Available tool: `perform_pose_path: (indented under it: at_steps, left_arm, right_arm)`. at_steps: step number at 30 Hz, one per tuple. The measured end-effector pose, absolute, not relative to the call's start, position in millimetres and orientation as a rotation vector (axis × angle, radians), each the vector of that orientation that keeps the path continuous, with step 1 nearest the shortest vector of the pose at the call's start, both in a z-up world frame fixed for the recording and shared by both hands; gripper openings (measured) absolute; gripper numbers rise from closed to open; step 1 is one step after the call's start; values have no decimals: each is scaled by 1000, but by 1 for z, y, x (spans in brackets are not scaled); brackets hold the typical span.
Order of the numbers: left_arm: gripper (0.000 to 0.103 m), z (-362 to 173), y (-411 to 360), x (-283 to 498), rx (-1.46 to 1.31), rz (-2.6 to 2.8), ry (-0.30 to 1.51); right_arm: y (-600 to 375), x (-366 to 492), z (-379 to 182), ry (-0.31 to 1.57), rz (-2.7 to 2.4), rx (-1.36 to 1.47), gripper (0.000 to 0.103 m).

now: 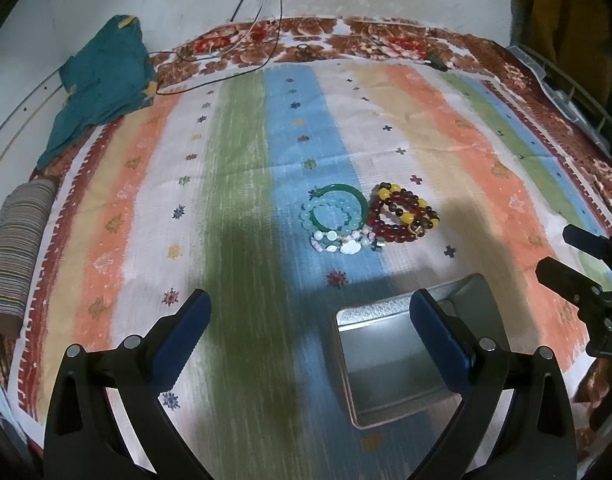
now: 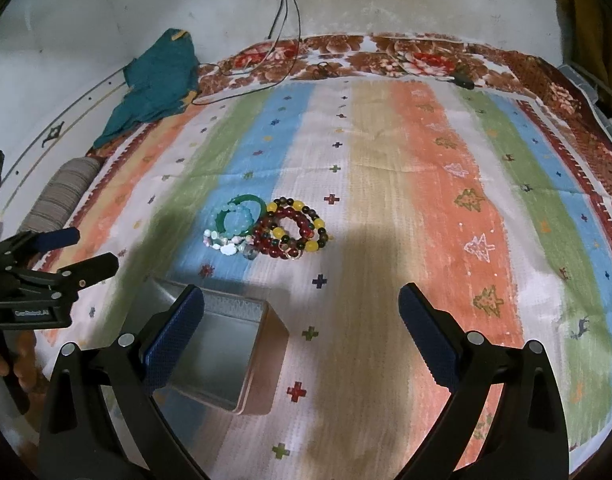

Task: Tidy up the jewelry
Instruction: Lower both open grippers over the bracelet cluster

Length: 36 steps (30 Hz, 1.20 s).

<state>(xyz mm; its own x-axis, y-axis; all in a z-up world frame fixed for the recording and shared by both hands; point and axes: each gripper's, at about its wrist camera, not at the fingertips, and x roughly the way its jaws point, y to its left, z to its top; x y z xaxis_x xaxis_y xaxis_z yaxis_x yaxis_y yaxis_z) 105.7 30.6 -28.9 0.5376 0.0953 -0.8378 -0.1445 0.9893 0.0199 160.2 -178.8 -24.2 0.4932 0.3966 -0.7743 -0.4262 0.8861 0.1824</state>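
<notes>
Metal tin sits empty on the striped bed cover just before both claws, left claw and right claw released wide, probably waiting for the bracelets heaped together a little beyond it

A striped cloth in green, blue, orange and cream bands covers the frame's middle, edged at the top by a brown floral border. Above it stands a stained pale wall with dark cables hanging down. At upper left lies a crumpled teal cloth.
</notes>
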Motion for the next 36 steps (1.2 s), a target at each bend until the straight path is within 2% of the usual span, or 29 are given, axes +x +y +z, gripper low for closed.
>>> perform_pose_path:
  at_steps: [36]
  left_arm:
    - [97,-79,65,175,-152,152,1125]
  right_arm:
    - [-157,229,-68,1066,449,14,99]
